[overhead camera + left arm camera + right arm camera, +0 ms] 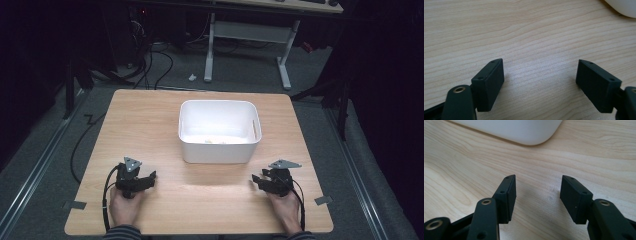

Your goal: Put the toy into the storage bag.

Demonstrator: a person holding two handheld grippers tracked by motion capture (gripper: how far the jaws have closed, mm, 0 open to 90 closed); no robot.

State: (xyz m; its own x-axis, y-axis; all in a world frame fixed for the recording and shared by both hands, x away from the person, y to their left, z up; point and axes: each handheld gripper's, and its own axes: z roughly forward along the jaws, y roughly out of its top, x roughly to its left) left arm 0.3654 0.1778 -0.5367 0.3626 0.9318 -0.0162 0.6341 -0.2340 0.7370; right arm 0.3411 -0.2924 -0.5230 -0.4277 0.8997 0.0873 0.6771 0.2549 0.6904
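Overhead view; two low tabletop [150, 130] close-ups

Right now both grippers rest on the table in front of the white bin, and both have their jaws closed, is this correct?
Not quite. The left gripper and right gripper do sit on the table in front of the white bin, but both have their jaws open, with bare wood between them, as the two gripper views show.

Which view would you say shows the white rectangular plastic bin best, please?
The high view: the white rectangular plastic bin appears whole, interior included. The left gripper view catches one corner; the right gripper view shows its lower wall.
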